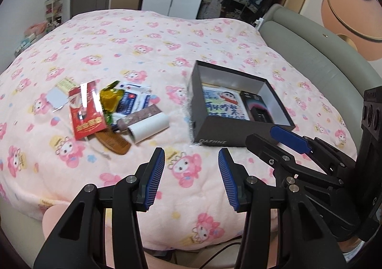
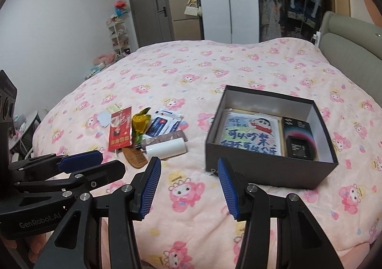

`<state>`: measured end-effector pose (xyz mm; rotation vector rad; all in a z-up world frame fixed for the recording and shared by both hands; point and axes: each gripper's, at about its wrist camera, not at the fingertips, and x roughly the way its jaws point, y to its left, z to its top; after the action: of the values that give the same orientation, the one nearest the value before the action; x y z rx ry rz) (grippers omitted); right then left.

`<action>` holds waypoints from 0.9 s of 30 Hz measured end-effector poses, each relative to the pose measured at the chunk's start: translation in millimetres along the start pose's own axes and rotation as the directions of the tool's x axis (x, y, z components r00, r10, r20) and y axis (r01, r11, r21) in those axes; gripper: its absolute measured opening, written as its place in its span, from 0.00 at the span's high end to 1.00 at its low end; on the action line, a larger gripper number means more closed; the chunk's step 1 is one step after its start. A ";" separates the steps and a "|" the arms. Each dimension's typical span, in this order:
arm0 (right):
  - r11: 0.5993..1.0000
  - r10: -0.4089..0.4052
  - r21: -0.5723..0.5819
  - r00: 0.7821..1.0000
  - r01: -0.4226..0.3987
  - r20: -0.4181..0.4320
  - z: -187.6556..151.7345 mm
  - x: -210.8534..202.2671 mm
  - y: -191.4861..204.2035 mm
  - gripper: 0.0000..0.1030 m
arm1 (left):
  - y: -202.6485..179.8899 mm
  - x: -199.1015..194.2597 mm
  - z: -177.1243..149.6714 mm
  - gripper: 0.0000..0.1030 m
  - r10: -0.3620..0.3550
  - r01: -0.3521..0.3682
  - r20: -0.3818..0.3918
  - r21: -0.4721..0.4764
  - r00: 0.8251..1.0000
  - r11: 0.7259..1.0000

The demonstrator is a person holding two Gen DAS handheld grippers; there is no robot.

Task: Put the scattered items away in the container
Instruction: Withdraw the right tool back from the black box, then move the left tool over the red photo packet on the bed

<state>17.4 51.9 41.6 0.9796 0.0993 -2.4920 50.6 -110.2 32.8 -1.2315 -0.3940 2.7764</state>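
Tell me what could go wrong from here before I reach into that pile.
1. The pile overlaps: the white roller lies against the wooden comb and the red packet, so a grab may drag neighbours along.
2. The thin comb may sink into the soft blanket under the fingers.
3. The box already holds a cartoon panel and a black package; both grippers hover open nearby and could collide.

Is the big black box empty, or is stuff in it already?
Not empty. The black box has no lid on, and inside lie a cartoon picture pad and a small dark package.
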 end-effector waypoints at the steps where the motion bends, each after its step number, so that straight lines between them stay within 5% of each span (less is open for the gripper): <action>1: 1.000 0.002 -0.009 1.000 -0.002 -0.004 0.2 1.6 4.3 0.56 | 4.9 -1.3 -1.7 0.54 -0.001 0.001 0.003 -0.009 1.000 1.000; 14: 0.993 0.047 -0.109 0.998 -0.050 -0.037 3.9 26.4 50.3 0.56 | 58.6 -6.0 -11.2 0.54 0.048 -0.048 0.003 -0.103 0.999 0.994; 27: 0.982 0.035 -0.178 0.993 -0.054 -0.110 15.0 84.6 79.9 0.56 | 116.0 33.2 -10.5 0.54 0.043 -0.047 -0.024 -0.231 0.999 0.972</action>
<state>-11.0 -55.7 4.7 1.0254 0.3285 -2.3419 39.7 -214.2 -28.5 -1.3270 -0.7152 2.8177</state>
